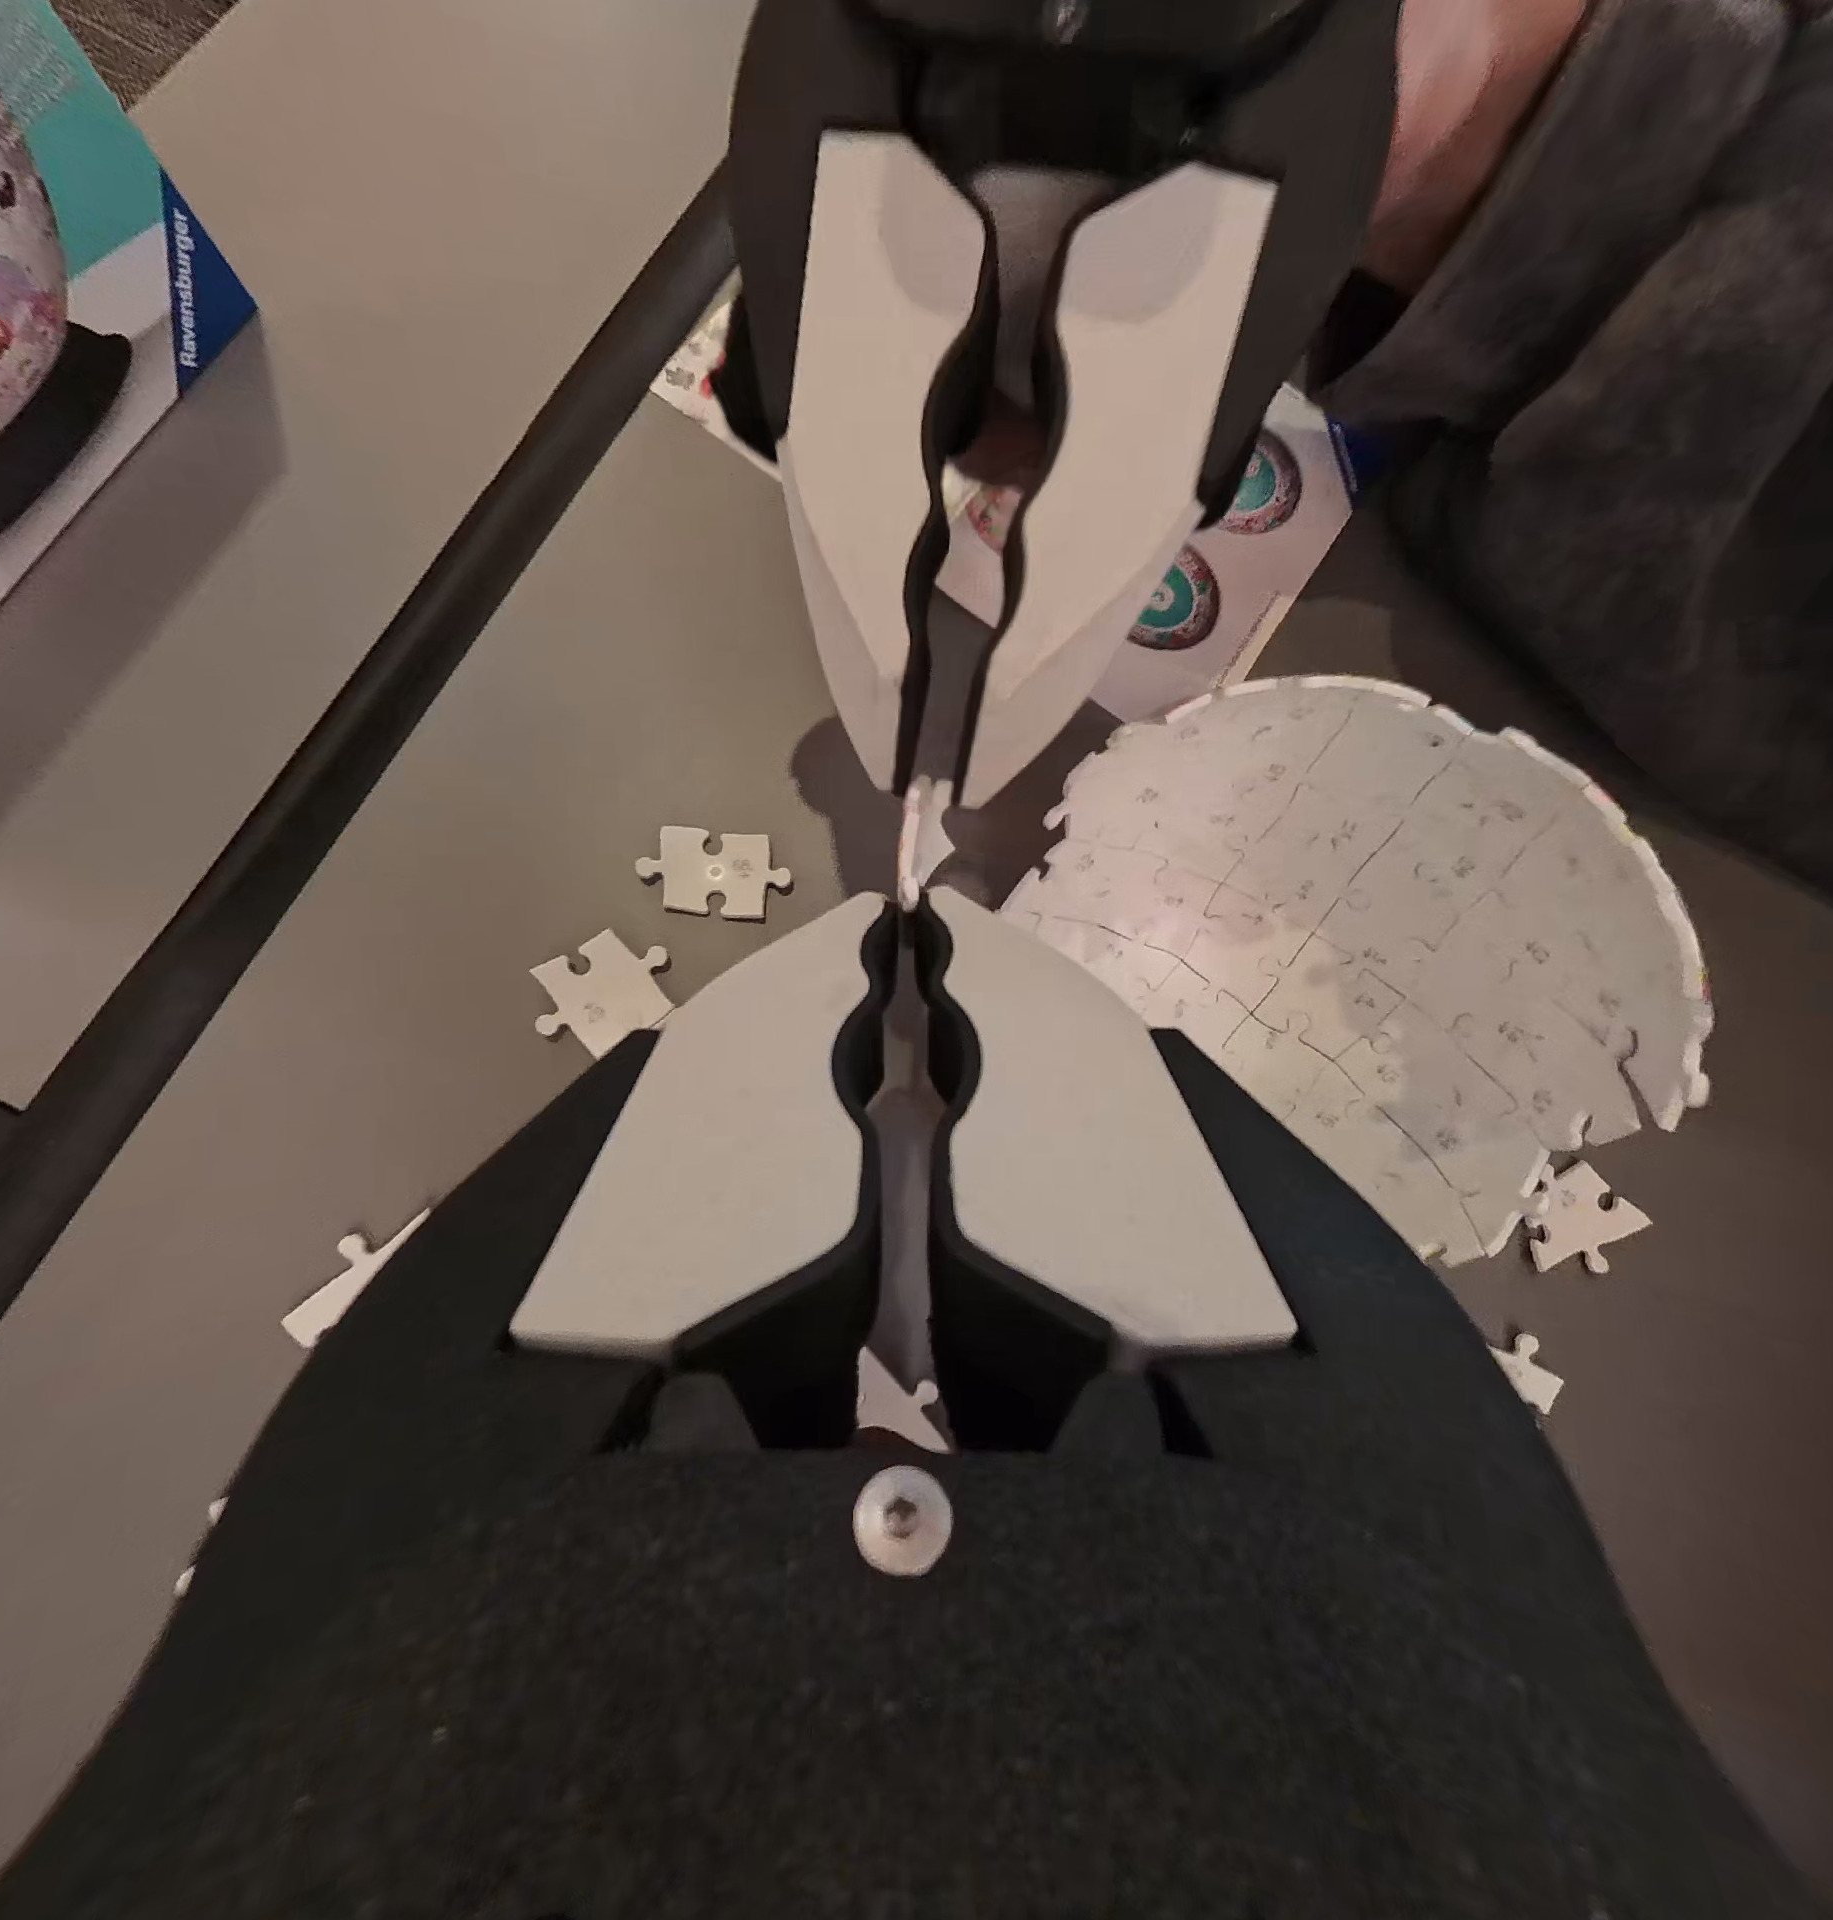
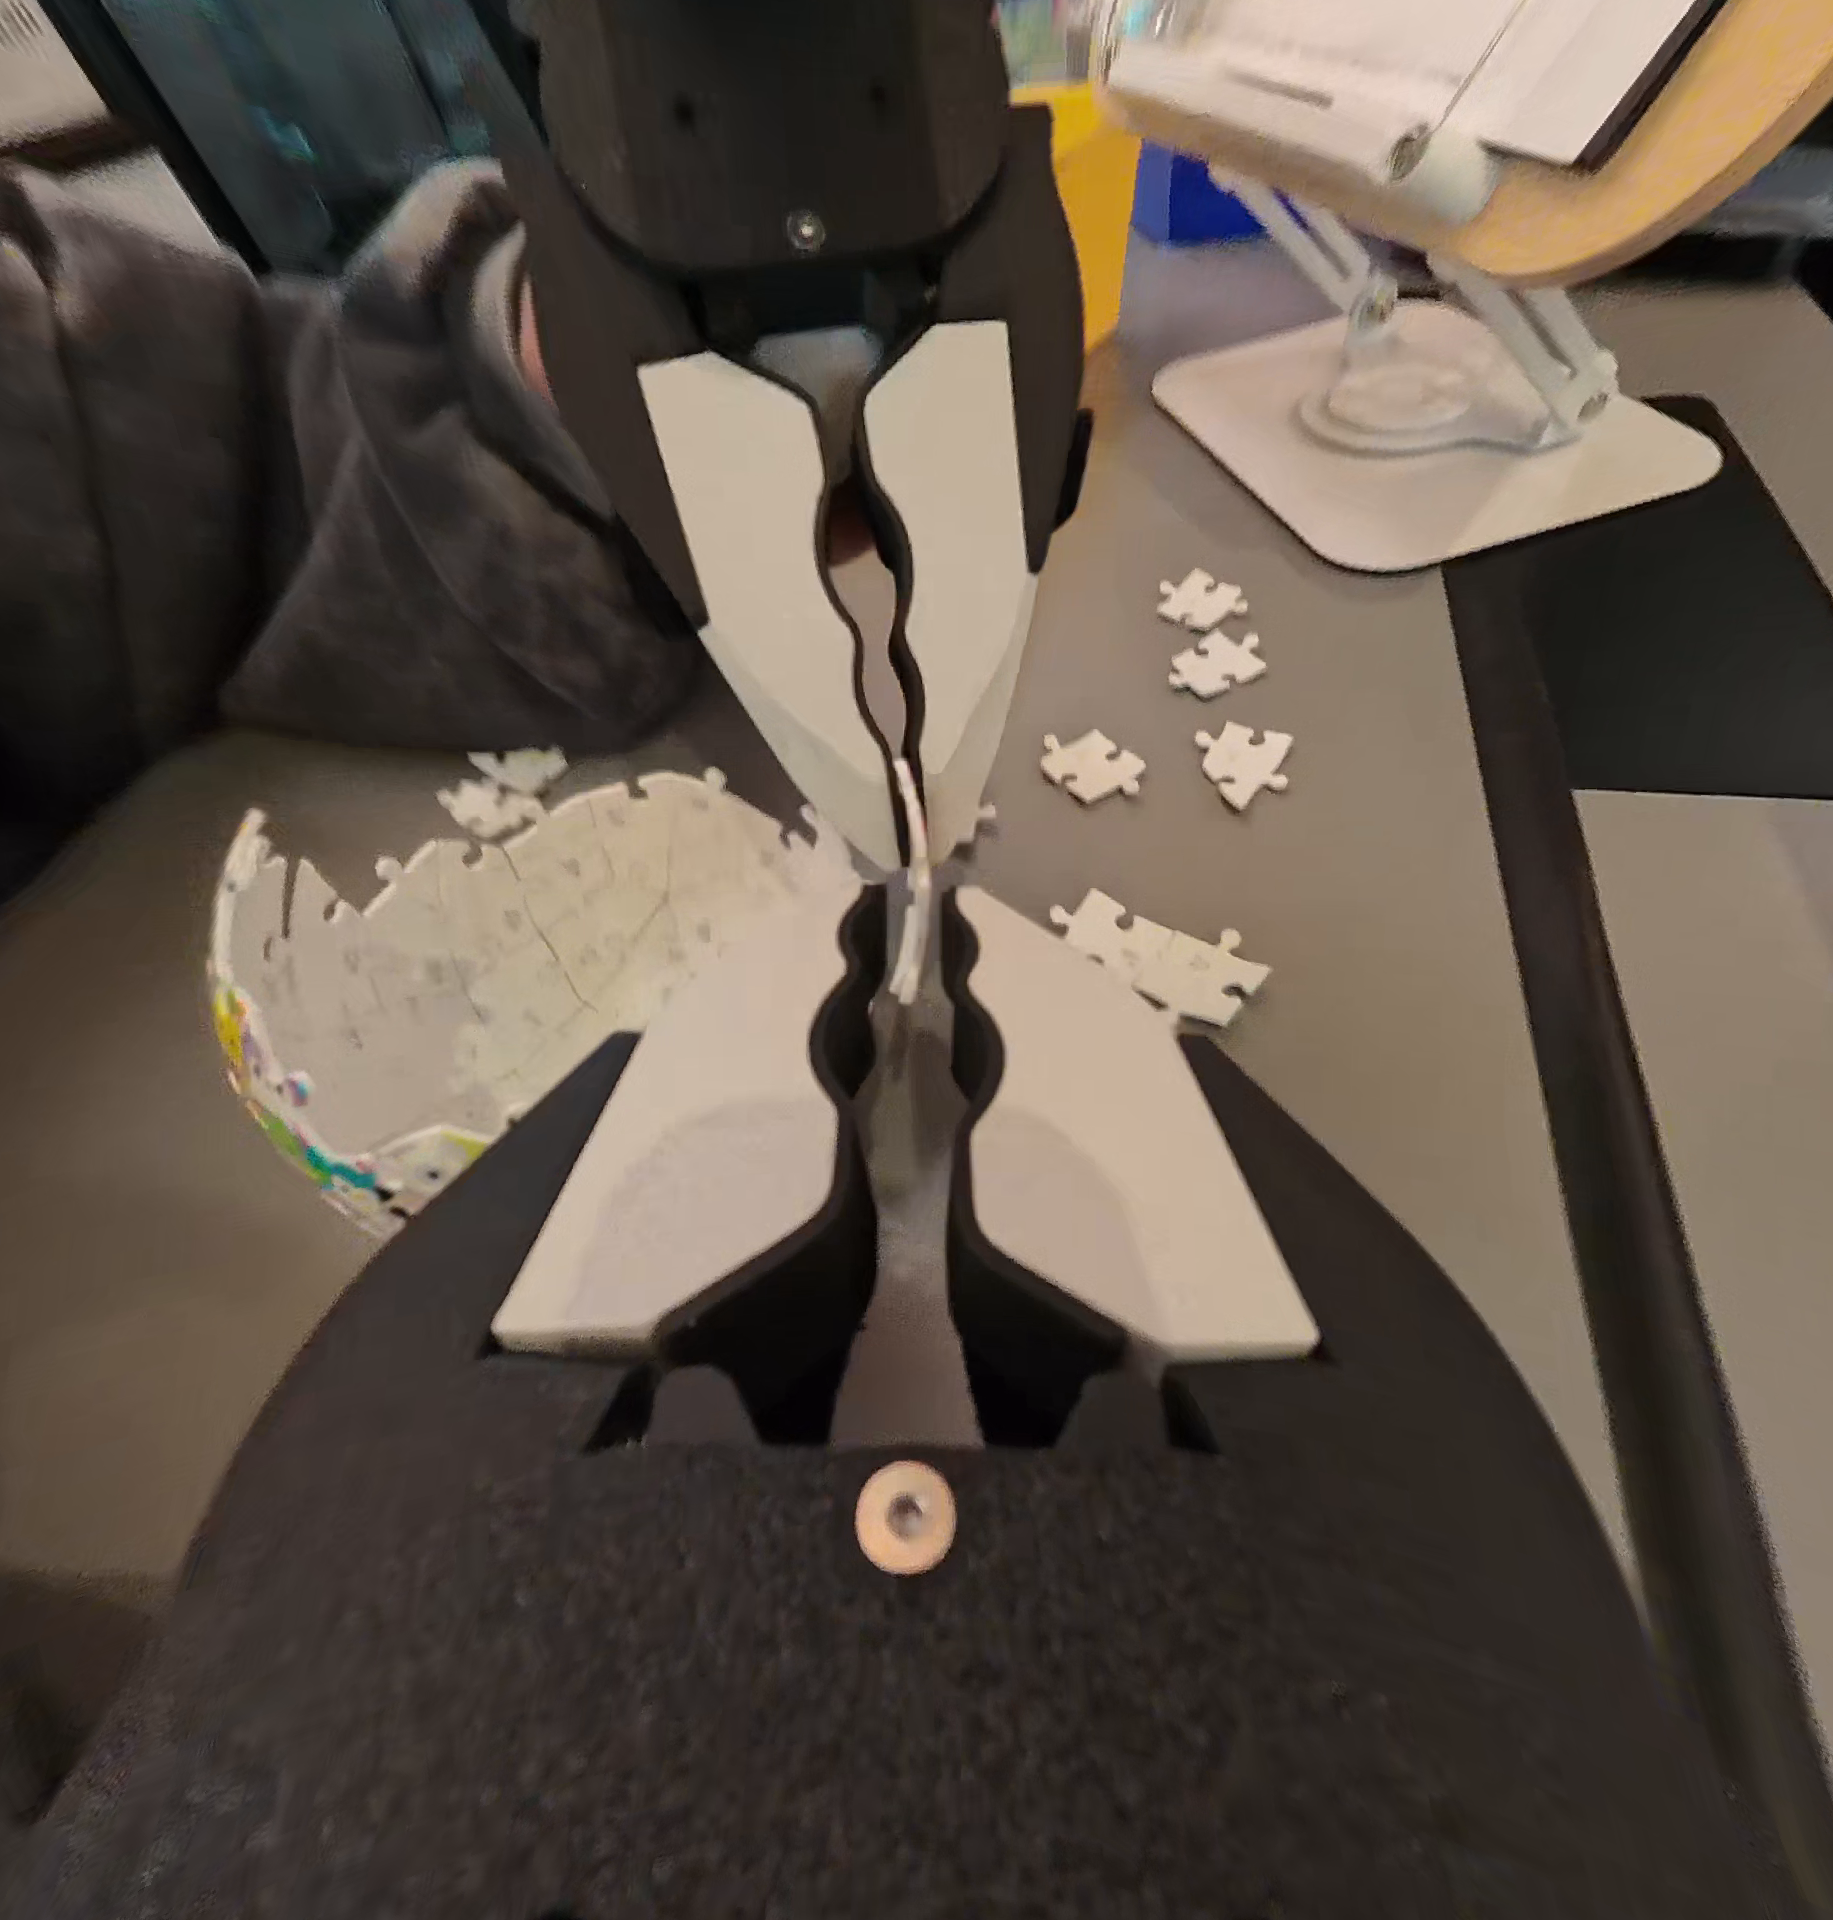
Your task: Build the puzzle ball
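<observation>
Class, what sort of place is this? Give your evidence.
Probably a home or office desk: a grey tabletop with a white tablet stand, a boxed puzzle package, and a person's dark fleece sleeve resting alongside.

Right gripper [image 2: 907, 904]: tips pinched on an edge-on white piece [image 2: 910, 935]
Left gripper [image 2: 912, 800]: opposite, nipping the same piece from the far end
Half ball [image 2: 392, 987]: left, hollow side up
Loose pieces [image 2: 1161, 951]: scattered right
Stand [image 2: 1411, 457]: back right
</observation>
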{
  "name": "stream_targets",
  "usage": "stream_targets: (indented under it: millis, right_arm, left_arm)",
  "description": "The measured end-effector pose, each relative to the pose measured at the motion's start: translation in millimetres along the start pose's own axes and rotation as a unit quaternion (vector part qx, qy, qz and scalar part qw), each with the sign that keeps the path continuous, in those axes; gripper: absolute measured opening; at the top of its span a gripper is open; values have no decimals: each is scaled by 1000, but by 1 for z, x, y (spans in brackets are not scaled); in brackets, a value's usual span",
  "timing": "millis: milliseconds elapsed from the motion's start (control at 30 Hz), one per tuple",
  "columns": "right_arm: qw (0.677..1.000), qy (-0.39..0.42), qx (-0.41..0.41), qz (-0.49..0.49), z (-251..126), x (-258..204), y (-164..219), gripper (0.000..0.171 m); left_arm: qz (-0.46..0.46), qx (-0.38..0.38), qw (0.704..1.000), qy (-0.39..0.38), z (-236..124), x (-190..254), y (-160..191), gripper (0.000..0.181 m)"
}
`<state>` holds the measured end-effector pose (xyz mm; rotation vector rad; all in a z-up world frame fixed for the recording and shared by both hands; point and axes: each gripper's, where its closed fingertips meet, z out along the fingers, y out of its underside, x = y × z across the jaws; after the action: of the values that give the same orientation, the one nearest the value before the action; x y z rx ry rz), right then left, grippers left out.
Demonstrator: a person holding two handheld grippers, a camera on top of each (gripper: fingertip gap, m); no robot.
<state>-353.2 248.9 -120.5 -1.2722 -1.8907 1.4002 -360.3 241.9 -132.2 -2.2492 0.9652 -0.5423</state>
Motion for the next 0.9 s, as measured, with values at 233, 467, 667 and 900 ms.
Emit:
stream_targets:
  millis: [233, 467, 667, 900]
  right_arm:
    - [993, 17, -100, -65, -1, -5, -11, 13]
    - [991, 1, -118, -62, 8, -2, -9, 4]
    - [990, 1, -126, -58, 5, -3, -5, 2]
    - [989, 6, -140, -50, 6, -1, -1, 2]
  left_arm:
    - [-10, 5, 1000, 16, -1, 2, 0, 2]
    - [-6, 0, 1000, 24, 2, 5, 1, 2]
    - [-9, 1, 1000, 28, 3, 7, 1, 2]
    - [-8, -3, 1000, 22, 4, 4, 4, 2]
